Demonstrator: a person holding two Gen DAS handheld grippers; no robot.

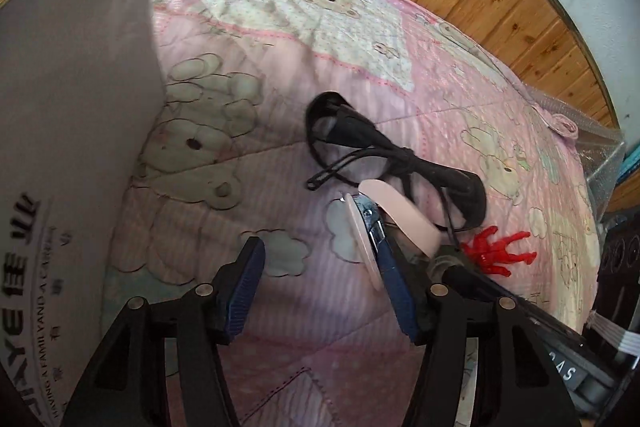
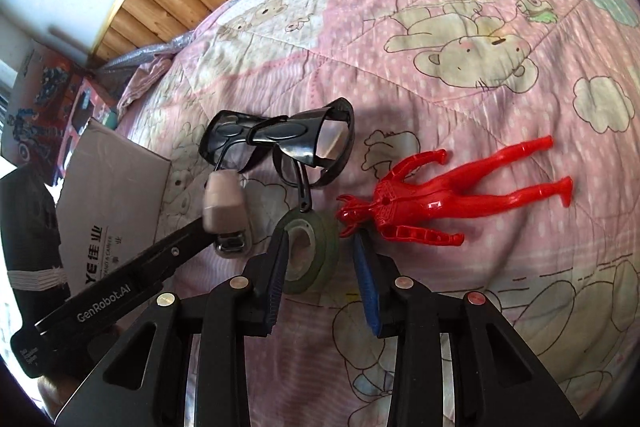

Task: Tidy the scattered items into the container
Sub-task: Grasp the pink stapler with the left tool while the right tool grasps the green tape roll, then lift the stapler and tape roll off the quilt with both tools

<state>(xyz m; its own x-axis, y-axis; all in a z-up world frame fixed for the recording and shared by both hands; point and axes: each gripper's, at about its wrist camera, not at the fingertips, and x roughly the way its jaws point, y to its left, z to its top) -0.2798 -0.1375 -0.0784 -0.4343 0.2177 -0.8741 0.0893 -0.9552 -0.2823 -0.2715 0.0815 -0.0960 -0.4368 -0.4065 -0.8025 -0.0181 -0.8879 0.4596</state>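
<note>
Landmark: black plastic safety goggles point(image 2: 280, 143) lying on the pink quilted bedspread with bear prints point(image 2: 460, 27); every place below is told from them.
Left gripper point(image 1: 320, 287): blue-padded fingers spread, nothing between them; its right finger touches the stapler.
Pale pink stapler with a metal base point(image 1: 372, 227): just in front of the goggles, against the outside of the left gripper's right finger point(image 1: 396, 291) (whether it is lifted off the bedspread I cannot tell).
Right gripper point(image 2: 322, 279): fingers apart on either side of a dull green roll of tape point(image 2: 320, 251), which sits just nearer the camera than the goggles; contact with the pads is unclear.
Red plastic toy figure point(image 2: 440, 191): lying flat to the right of the goggles, head beside the tape.
Grey cardboard box with printed lettering point(image 2: 116, 195): left of the goggles, its wall standing on the bedspread.
</note>
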